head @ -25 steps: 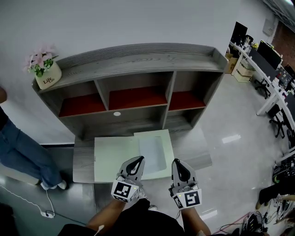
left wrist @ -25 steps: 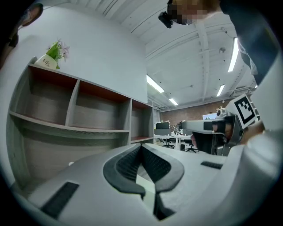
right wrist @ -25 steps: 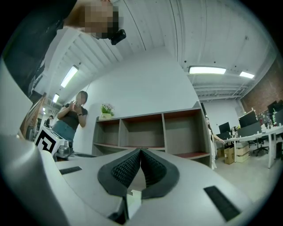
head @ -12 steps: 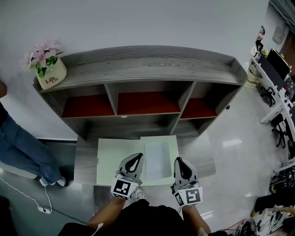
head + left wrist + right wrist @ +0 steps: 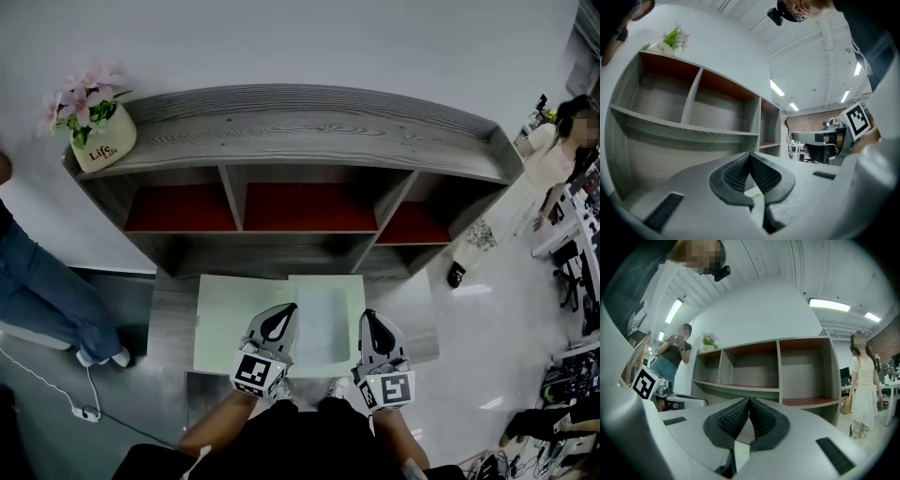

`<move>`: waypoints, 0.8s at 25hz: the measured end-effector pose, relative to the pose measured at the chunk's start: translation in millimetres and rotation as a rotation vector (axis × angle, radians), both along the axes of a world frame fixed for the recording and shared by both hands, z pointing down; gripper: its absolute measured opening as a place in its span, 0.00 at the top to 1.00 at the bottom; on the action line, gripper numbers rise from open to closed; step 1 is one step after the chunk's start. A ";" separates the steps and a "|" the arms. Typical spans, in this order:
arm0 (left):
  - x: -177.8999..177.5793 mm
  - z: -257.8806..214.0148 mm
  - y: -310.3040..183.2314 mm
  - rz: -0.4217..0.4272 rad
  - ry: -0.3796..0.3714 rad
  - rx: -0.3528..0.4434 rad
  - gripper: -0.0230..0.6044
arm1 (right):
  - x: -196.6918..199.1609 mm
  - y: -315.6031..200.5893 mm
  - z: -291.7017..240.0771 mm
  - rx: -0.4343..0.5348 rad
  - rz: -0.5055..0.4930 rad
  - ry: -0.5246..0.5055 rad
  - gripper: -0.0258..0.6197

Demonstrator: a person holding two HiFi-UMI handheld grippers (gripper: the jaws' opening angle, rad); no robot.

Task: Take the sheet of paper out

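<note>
**Q:** Where does the sheet of paper (image 5: 323,323) lie?

**A:** Flat on the grey desk (image 5: 173,319), as a paler rectangle on the right half of a pale green pad (image 5: 234,319). It is in front of the shelf unit (image 5: 300,117) and between the two grippers in the head view. Whether a clear cover lies over it cannot be told.

**Q:** State of the left gripper (image 5: 279,317)?

**A:** Closed. In the left gripper view its ribbed pads (image 5: 736,171) meet at the tips with nothing seen between them. It points level towards the shelf unit, over the near part of the green pad.

**Q:** And the right gripper (image 5: 368,323)?

**A:** Also closed, pads (image 5: 733,418) together and nothing visible between them. It sits at the right near edge of the pad, just beside the sheet, and also faces the shelves.

**Q:** What else is shown?

**A:** A flower pot (image 5: 101,145) stands on the left end of the shelf top. The three compartments have red backs. One person in jeans (image 5: 37,291) stands left of the desk. Another person (image 5: 553,150) stands well apart on the right.
</note>
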State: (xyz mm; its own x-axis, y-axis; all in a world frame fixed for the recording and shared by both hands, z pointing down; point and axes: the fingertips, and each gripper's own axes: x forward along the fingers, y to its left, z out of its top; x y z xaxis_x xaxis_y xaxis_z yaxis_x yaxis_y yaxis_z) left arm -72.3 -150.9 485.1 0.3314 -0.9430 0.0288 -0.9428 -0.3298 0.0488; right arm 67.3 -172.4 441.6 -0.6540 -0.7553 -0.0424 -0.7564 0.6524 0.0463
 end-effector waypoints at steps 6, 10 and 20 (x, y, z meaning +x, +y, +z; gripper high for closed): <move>3.7 21.5 -14.8 -0.038 0.006 -0.064 0.95 | -0.3 -21.7 23.3 -0.045 -0.039 0.021 0.93; 2.1 45.3 -20.5 -0.082 0.020 -0.130 0.95 | -1.8 -30.9 41.8 -0.082 -0.071 0.052 0.93; -6.3 112.3 -27.6 -0.155 0.078 -0.344 0.95 | -2.1 -42.9 84.2 -0.165 -0.143 0.094 0.93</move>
State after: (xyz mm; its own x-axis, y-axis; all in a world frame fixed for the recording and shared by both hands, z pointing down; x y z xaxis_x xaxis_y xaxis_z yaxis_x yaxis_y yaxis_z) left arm -78.6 -178.5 597.4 0.1996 -0.9216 0.3328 -0.9692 -0.1356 0.2058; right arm 65.2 -215.3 525.8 -0.7503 -0.6461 0.1399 -0.6529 0.7574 -0.0041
